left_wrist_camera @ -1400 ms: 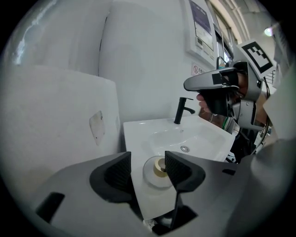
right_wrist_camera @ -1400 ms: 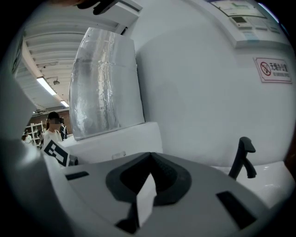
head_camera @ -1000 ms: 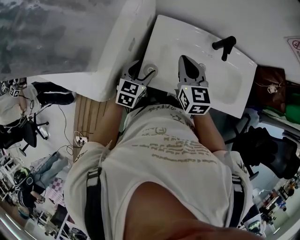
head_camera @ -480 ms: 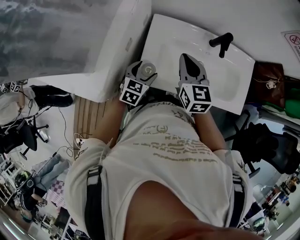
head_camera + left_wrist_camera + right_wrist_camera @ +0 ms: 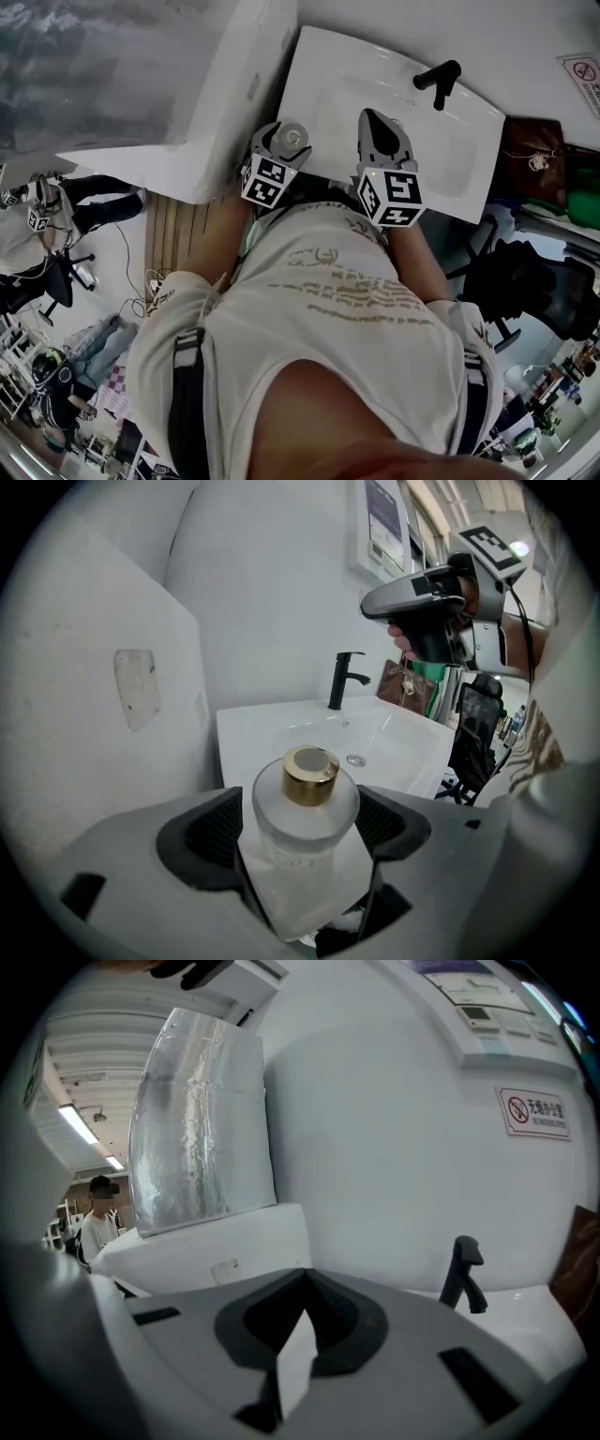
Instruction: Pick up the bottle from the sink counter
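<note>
We are looking at a black faucet (image 5: 439, 80) standing at the far edge, a brown bag (image 5: 534, 155) showing to its right (a wall sign (image 5: 583, 82) is hanging above).

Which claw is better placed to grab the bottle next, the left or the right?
Left. The left claw has just been opening and straddles the bottle, with its pads apparently not yet squeezing it. The right claw is shut, empty and hangs over the sink, away from the bottle.

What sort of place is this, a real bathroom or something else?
Probably a washbasin corner inside a lab or workshop, not a home bathroom: a white sink with a black tap stands at the wall, and an office chair stands close beside it.
</note>
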### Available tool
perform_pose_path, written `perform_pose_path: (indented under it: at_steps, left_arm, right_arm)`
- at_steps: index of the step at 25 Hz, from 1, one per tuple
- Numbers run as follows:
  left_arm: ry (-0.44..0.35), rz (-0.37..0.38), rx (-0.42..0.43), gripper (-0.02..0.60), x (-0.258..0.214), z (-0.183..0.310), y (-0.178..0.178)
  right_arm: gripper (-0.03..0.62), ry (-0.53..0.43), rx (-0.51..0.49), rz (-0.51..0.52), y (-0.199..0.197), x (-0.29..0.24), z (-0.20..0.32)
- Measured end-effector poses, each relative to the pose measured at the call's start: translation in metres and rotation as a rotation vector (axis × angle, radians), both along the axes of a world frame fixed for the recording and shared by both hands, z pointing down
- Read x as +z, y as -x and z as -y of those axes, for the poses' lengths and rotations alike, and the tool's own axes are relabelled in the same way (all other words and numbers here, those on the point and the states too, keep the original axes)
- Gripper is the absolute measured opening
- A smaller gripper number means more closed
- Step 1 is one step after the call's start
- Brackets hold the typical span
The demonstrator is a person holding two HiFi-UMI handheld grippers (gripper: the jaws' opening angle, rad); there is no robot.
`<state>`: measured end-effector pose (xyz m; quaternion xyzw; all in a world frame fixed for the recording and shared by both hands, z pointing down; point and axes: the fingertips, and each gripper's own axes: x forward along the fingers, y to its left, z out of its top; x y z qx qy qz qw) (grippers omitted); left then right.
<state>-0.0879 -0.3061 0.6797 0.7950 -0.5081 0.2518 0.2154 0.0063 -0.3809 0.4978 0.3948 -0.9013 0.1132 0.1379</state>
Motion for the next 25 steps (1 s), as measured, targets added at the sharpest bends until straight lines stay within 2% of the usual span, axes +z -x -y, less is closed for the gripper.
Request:
perform_pose_path:
  at_steps: [5, 14, 25]
  left_arm:
    - [0.026, 0.049, 0.051, 0.359, 0.019, -0.003, -0.005]
    - [0.01, 0.034, 0.015, 0.356, 0.034, 0.005, -0.007]
    - [-0.011, 0.035, 0.027, 0.351, 0.036, 0.007, -0.007]
  right_arm:
    - [0.021, 0.008, 0.004, -0.01, -0.002, 0.003, -0.004]
    - [0.021, 0.025, 0.015, -0.021, -0.007, 0.008, -0.007]
    - [0.021, 0.044, 0.014, -0.016, -0.01, 0.011, -0.01]
